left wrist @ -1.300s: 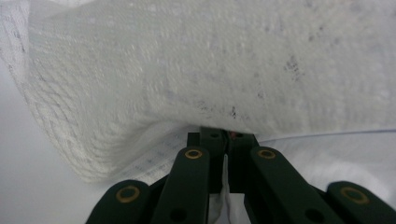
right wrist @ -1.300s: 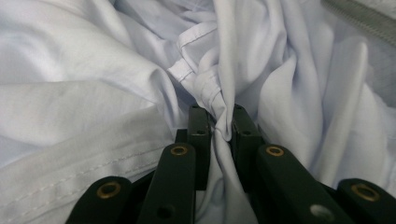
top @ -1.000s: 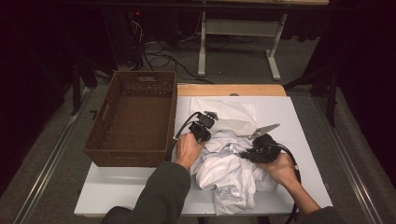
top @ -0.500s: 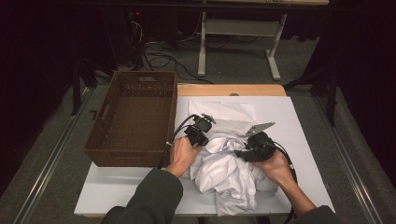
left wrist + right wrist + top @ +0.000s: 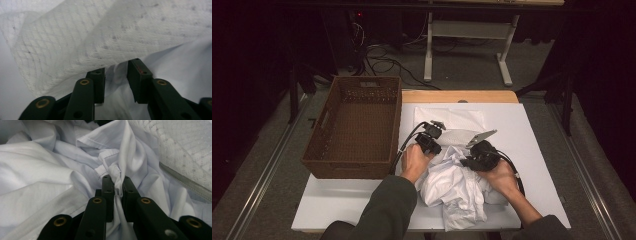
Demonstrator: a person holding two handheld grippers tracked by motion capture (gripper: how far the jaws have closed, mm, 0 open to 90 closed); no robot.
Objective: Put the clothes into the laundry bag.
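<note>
On the white garment (image 5: 454, 187), left tongs (image 5: 116, 75) newly parted, right tongs (image 5: 117, 185) re-clamped on a fold.

Pretty dark room overall, the light falls mostly on the white table (image 5: 537, 130). Grey carpet floor (image 5: 462, 75) all around, with metal rails (image 5: 259, 180) running along the left and right of the table. Far side there's a wooden edge strip (image 5: 457, 96), then a white-legged desk frame (image 5: 467, 45) and a tangle of black cables (image 5: 382, 60) on the floor far left.
</note>
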